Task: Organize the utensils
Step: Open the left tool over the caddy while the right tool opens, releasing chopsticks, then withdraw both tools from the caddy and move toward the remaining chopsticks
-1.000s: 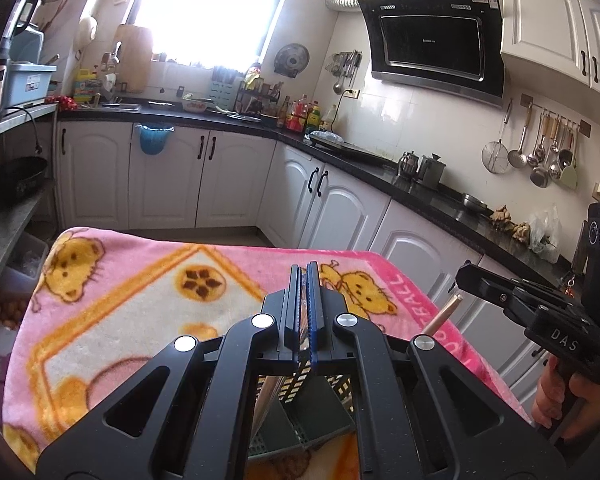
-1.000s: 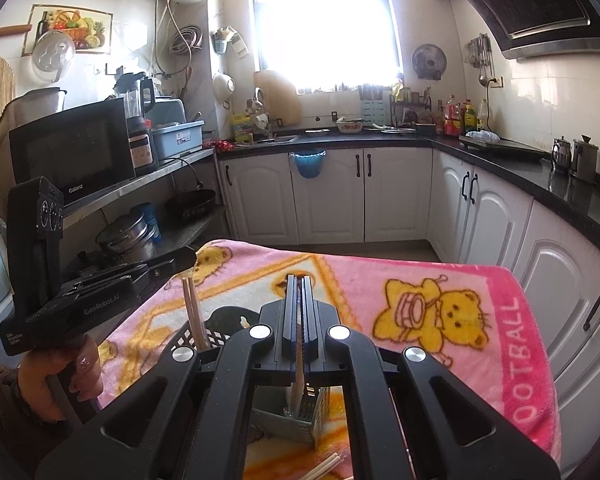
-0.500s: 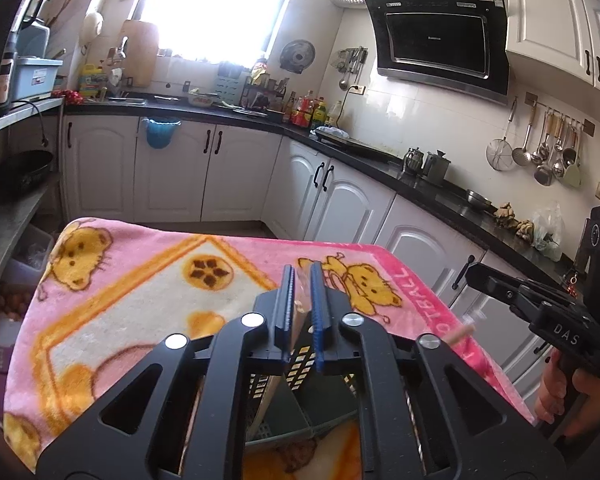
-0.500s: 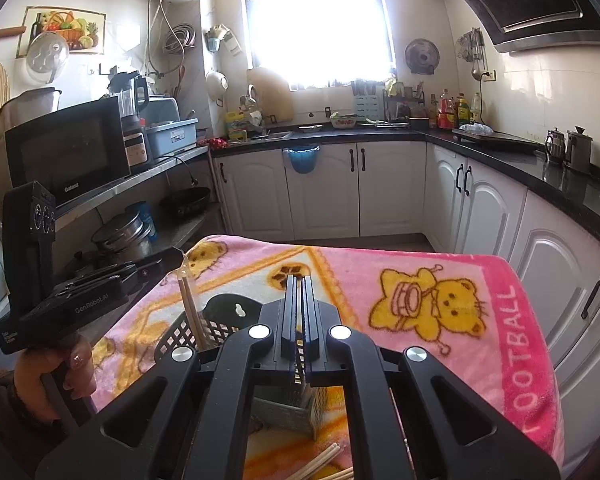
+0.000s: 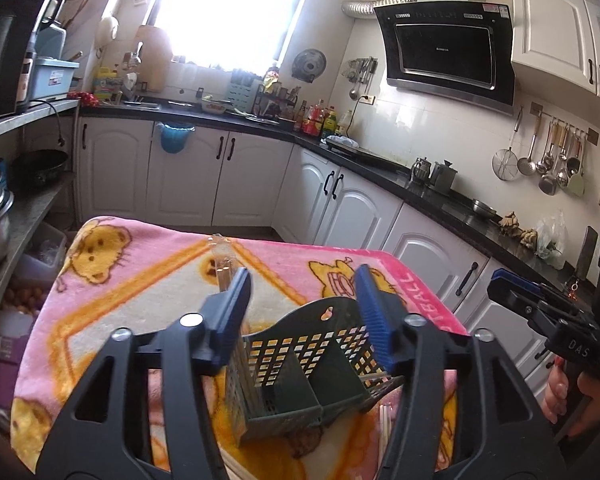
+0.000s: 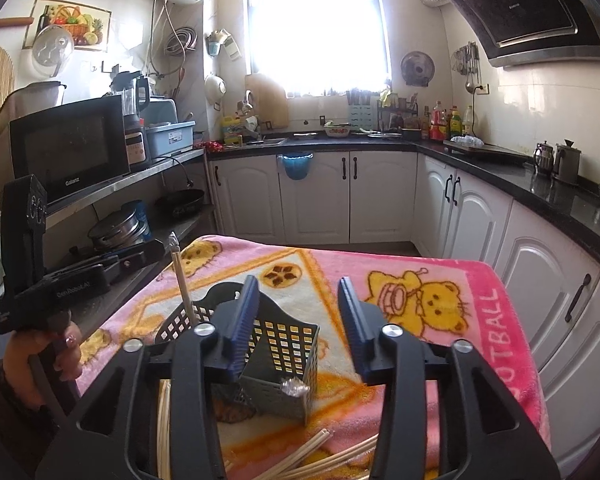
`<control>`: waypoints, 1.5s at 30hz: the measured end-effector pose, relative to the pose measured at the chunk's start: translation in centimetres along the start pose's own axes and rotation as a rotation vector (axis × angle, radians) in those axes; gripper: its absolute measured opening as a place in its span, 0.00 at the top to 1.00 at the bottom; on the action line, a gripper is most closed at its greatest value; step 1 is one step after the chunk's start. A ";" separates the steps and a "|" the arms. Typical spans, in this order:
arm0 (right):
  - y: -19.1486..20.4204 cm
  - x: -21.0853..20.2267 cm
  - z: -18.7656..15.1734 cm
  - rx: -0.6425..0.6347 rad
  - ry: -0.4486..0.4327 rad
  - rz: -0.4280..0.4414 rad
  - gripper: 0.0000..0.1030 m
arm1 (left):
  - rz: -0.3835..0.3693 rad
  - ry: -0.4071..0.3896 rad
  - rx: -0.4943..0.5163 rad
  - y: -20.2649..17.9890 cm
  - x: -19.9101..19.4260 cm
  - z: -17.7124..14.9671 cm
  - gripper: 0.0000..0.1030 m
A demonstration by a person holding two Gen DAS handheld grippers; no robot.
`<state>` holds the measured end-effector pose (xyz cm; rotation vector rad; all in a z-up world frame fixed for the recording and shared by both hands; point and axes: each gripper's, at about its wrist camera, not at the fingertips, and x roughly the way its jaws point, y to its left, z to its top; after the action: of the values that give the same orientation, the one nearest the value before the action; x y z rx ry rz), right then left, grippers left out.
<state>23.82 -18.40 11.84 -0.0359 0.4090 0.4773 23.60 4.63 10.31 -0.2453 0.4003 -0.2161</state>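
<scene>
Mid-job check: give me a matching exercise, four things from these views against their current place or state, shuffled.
Things:
1. left claw
2. green caddy
3. loose chopsticks
4. tall wrapped chopsticks

Place or state:
A. lying flat on the blanket, nearest the camera
B. open, pads pressing nothing
C. standing in the green caddy
D. upright on the blanket, divided inside

Pairs: 1-B, 2-D, 3-A, 4-C.

The left claw's jaws have just been opening, with nothing gripped between them.
</scene>
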 end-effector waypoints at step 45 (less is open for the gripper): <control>5.3 -3.3 -6.3 -0.079 0.060 0.038 0.38 | 0.068 0.020 -0.072 2.8 -5.5 -5.3 0.10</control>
<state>16.42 -15.93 7.65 -0.1194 0.4505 0.5308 16.95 7.68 6.71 -0.3000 0.4365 -0.1375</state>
